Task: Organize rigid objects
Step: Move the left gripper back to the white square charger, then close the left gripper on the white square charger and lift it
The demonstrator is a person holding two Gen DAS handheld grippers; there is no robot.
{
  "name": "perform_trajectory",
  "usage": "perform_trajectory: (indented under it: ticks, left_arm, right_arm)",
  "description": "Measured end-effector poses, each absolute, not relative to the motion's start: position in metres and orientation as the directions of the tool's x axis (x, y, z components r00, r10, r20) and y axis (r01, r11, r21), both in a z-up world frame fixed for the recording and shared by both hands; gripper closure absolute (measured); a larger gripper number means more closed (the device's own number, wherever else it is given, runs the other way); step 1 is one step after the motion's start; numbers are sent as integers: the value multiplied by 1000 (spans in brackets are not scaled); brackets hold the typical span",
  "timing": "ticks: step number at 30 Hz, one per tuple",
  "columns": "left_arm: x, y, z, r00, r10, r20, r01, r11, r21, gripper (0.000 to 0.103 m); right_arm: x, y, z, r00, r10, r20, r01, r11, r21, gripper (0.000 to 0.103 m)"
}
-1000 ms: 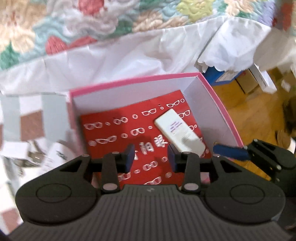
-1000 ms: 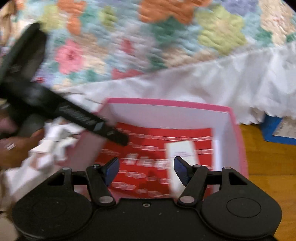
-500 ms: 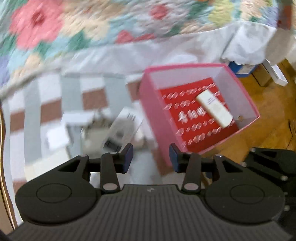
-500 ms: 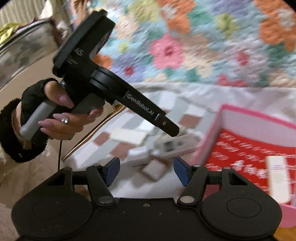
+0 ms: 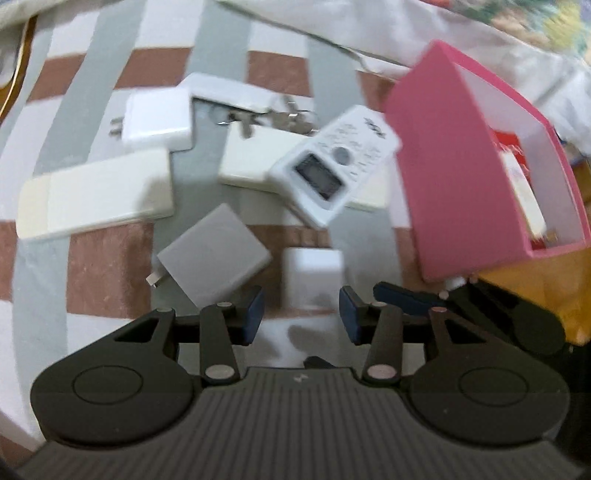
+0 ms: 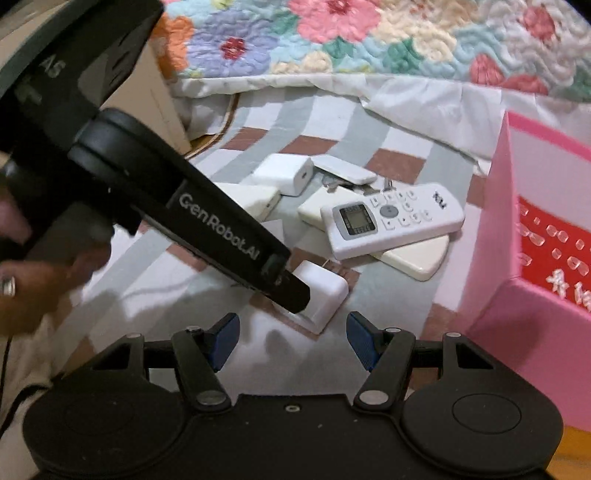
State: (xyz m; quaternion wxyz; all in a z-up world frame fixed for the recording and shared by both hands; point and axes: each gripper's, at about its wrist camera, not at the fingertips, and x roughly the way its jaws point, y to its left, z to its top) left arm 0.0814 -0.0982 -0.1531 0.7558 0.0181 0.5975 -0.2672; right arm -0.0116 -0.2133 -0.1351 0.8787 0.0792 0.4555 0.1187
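A small white cube charger (image 5: pixel 313 280) lies on the checked cloth, its near end just between the tips of my left gripper (image 5: pixel 301 314), whose jaws stand apart without pressing on it. In the right wrist view one of the left gripper's fingers (image 6: pixel 291 291) overlaps the cube charger (image 6: pixel 327 295). My right gripper (image 6: pixel 293 334) hovers open and empty just short of it. Around it lie a grey charger (image 5: pixel 212 254), a white remote (image 5: pixel 334 162) on a cream remote (image 6: pixel 417 258), a white power bank (image 5: pixel 96 192), a plug charger (image 5: pixel 159 118) and keys (image 5: pixel 266 114).
A pink box (image 5: pixel 436 147) stands at the right, holding a red card (image 6: pixel 554 240) and a white item (image 5: pixel 524 199). A flowered quilt (image 6: pixel 332 33) and white sheet lie behind the cloth. A person's hand (image 6: pixel 33 280) holds the left gripper. Wooden floor shows at the right.
Both grippers have swung left from above the pink box and come down over the items on the checked cloth. The left one now sits at the white cube charger.
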Motion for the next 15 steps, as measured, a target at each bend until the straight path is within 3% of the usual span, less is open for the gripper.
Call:
perform_trajectory:
  ticks: [6, 10, 13, 15]
  left_arm:
    - [89, -89, -174, 78, -493, -866, 303, 840, -451, 64]
    - [80, -98, -171, 104, -483, -870, 333, 841, -427, 64]
    - [76, -99, -171, 124, -478, -870, 330, 846, -418, 64]
    - [73, -98, -169, 143, -476, -868, 347, 845, -406, 64]
  right_arm:
    - [1, -207, -152, 545, 248, -801, -68, 965, 252, 32]
    - [-1, -198, -153, 559, 200, -805, -46, 976, 211, 33]
    - [-7, -182, -153, 568, 107, -816, -58, 994, 90, 44]
    - [-10, -188, -152, 575, 115, -810, -24, 992, 124, 51]
